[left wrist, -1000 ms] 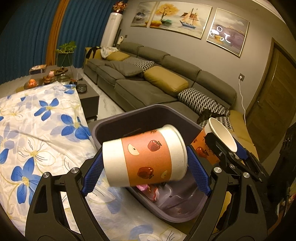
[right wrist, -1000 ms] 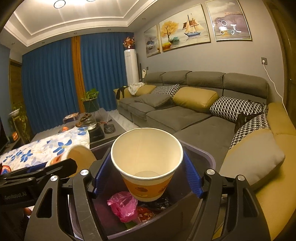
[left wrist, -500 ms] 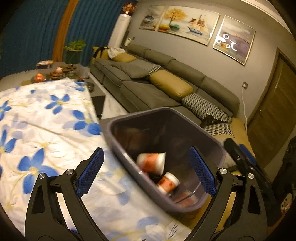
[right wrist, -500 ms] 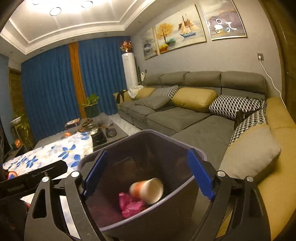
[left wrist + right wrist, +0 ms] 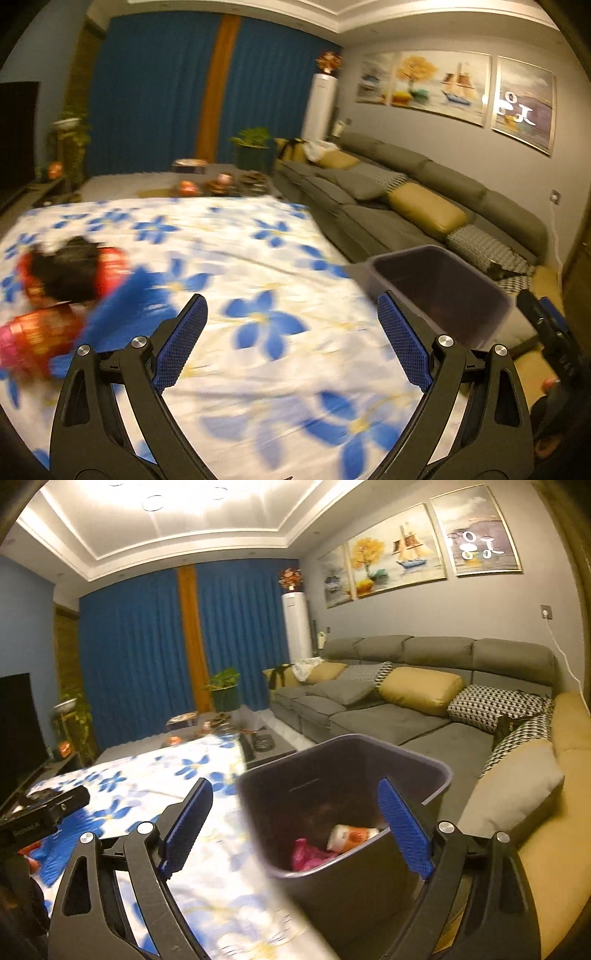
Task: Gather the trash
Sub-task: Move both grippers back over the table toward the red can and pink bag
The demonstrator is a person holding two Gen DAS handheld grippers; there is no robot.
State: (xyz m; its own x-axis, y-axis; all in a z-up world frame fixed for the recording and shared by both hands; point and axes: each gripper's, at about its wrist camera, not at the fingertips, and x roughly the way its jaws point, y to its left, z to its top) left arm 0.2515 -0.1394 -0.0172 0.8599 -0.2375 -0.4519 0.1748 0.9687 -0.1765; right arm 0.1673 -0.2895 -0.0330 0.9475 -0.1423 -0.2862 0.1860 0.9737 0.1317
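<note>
A dark purple trash bin (image 5: 413, 771) stands beside the table, in front of my open, empty right gripper (image 5: 295, 827). Inside it lie a paper cup (image 5: 351, 836) with an orange band and a pink bag (image 5: 310, 854). The bin also shows at the right of the left wrist view (image 5: 476, 280). My left gripper (image 5: 291, 339) is open and empty above the flowered tablecloth (image 5: 236, 295). Blurred red and black wrappers (image 5: 70, 273) and a red and pink packet (image 5: 33, 339) lie on the cloth to its left.
A grey sofa (image 5: 388, 705) with yellow and patterned cushions runs behind and right of the bin. A low coffee table (image 5: 221, 184) with small items stands beyond the cloth. A television (image 5: 18, 723) is at the far left.
Both grippers opened and dropped their paper cups into the bin. The left gripper then swung left over the tablecloth towards the wrappers. The right gripper drew back from the bin.
</note>
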